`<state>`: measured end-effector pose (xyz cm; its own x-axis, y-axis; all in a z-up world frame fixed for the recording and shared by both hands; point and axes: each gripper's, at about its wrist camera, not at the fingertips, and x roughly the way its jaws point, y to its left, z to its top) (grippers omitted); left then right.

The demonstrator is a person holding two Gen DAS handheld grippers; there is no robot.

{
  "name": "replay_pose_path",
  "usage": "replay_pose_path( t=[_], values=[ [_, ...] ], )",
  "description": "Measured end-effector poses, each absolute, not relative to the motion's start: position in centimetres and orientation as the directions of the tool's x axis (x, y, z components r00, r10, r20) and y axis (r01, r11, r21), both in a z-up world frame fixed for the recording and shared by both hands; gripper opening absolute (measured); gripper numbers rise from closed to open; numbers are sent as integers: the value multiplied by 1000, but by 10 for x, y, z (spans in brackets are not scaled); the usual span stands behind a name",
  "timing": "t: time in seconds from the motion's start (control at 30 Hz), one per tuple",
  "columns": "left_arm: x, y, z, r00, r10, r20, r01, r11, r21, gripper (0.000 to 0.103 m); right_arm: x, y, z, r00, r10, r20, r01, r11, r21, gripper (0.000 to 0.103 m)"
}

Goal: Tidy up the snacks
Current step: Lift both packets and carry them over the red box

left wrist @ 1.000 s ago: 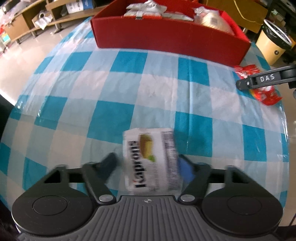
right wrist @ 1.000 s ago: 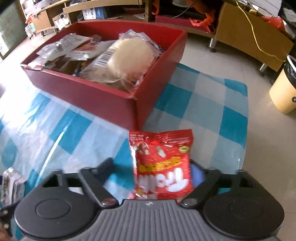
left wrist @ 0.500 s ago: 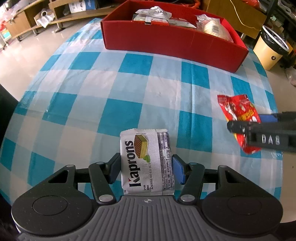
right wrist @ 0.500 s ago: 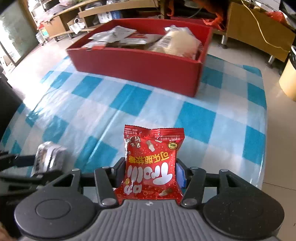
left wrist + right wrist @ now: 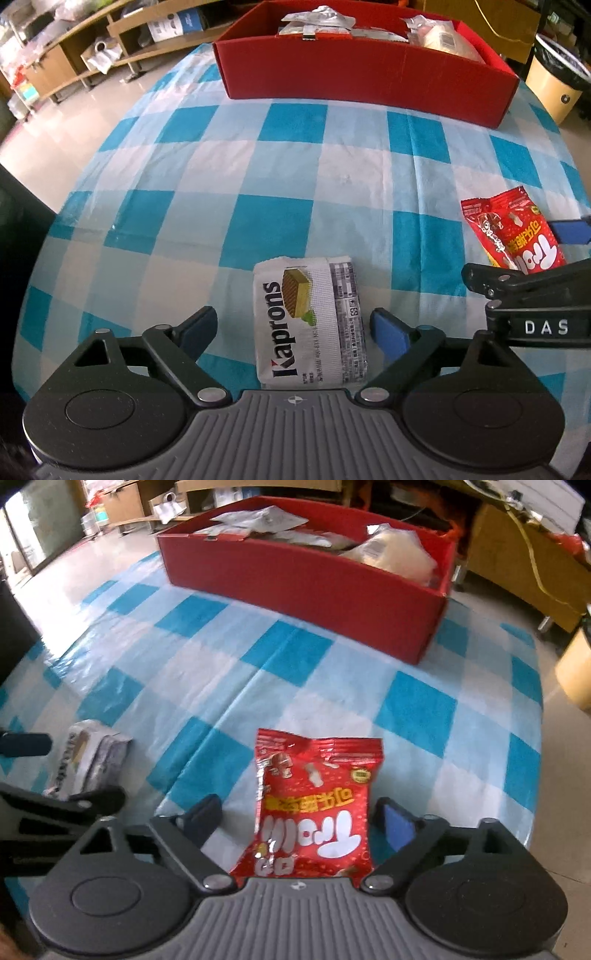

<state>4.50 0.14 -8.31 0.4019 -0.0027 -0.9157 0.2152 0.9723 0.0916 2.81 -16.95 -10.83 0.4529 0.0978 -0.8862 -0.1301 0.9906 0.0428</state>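
Observation:
A white Kaprons wafer pack (image 5: 309,317) lies on the blue-checked tablecloth between the fingers of my left gripper (image 5: 295,326), which is open and not touching it. A red snack bag (image 5: 314,808) lies on the cloth between the fingers of my right gripper (image 5: 301,818), also open. The red bag (image 5: 511,230) and the right gripper's fingers (image 5: 517,280) show at the right of the left wrist view. The wafer pack (image 5: 88,757) shows at the left of the right wrist view. A red box (image 5: 365,79) holding several snack packs stands at the far side of the table.
The table (image 5: 207,192) is round, with its edge close on the left and right. A yellow bin (image 5: 554,85) stands on the floor beyond the right edge. Wooden shelves (image 5: 74,59) line the far left wall. The red box (image 5: 306,583) also shows in the right wrist view.
Both grippers have opened. The wafer pack and the red bag, held half a second ago, now lie loose on the cloth. Both grippers have drawn back from the red box.

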Motion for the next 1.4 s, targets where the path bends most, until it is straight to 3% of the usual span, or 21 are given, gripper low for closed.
replay_pose_path(
  t=[0.1,0.5,0.6,0.67,0.73,0.8,1.4],
  values=[
    [46,7,-87,403,5,-915,194,977,91,103,32,-176,-112,435,98,-895,-95,994,63,103],
    [46,9,-89,384,-17,-923,175,983,55,103,29,-175,-111,496,86,-864,-67,996,61,103],
    [49,13,-89,360,-42,-932,170,985,21,102,31,-172,-107,486,90,-869,-78,995,59,93],
    [47,10,-86,365,-50,-930,187,982,20,94,29,-167,-101,487,104,-867,-107,993,59,69],
    [42,4,-81,375,-63,-925,220,975,22,82,26,-164,-96,488,101,-867,-111,992,54,57],
    [39,0,-78,380,-71,-922,238,971,23,65,23,-165,-95,486,97,-869,-103,993,53,56],
    [44,-8,-47,450,-97,-888,234,972,13,65,20,-181,-62,561,135,-817,-38,990,138,54]
  ],
)
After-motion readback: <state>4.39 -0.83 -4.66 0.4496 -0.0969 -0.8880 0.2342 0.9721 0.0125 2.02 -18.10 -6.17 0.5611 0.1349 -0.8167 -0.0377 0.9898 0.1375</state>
